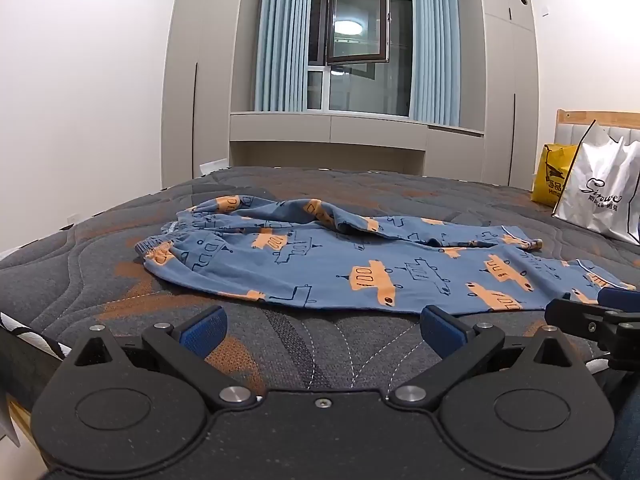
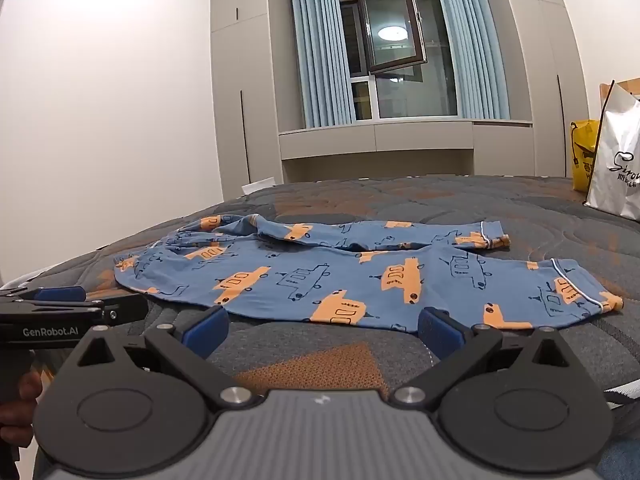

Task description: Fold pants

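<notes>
Blue pants (image 1: 340, 264) with orange car prints lie spread on a bed (image 1: 120, 292), waistband at the left and leg cuffs at the right. The far leg is rumpled and partly twisted. My left gripper (image 1: 322, 328) stands open just short of the pants' near edge, with nothing between its blue pads. In the right wrist view the same pants (image 2: 340, 280) lie ahead of my right gripper (image 2: 324, 330), which is open and holds nothing. The left gripper (image 2: 72, 304) shows at that view's left edge, and the right gripper (image 1: 592, 308) at the left wrist view's right edge.
A white shopping bag (image 1: 604, 188) and a yellow bag (image 1: 554, 174) stand on the bed at the far right, by a headboard. Grey wardrobes, blue curtains and an open window (image 1: 360, 24) fill the far wall. The quilted bed cover (image 2: 360, 360) stretches beyond the pants.
</notes>
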`<state>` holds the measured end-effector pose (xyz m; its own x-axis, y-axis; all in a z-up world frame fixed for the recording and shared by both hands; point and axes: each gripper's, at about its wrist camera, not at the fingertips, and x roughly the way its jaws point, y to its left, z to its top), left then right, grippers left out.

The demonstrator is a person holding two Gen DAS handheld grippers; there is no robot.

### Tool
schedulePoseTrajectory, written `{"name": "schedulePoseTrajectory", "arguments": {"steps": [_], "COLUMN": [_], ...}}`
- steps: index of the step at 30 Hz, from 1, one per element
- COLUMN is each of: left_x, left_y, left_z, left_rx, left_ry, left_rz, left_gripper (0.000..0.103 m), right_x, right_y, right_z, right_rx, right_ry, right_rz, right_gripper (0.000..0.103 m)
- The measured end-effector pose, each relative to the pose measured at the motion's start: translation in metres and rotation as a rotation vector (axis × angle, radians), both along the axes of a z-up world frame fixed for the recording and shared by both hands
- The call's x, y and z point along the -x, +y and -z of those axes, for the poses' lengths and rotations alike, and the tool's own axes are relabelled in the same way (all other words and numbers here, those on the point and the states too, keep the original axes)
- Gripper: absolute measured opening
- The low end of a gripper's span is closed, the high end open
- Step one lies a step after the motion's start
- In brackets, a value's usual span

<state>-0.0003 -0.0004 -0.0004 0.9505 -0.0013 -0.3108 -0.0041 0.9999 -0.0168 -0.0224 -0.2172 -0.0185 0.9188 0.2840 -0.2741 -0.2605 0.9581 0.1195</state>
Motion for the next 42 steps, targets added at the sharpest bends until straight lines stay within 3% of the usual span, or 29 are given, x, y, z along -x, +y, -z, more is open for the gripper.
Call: {"name": "schedulePoseTrajectory", "arguments": {"steps": [42], "left_x": [0.0032], "left_y": [0.0017], "left_z": [-0.0042], "left_rx": [0.004], "left_ry": [0.004], "left_rz": [-0.022], "left_gripper": [0.103], "right_x": [0.0003], "right_y": [0.0013], "right_z": [-0.0012], "right_rx": [-0.005], "right_ry": [-0.002], "right_rz": [-0.010], "right_gripper": [0.103]}}
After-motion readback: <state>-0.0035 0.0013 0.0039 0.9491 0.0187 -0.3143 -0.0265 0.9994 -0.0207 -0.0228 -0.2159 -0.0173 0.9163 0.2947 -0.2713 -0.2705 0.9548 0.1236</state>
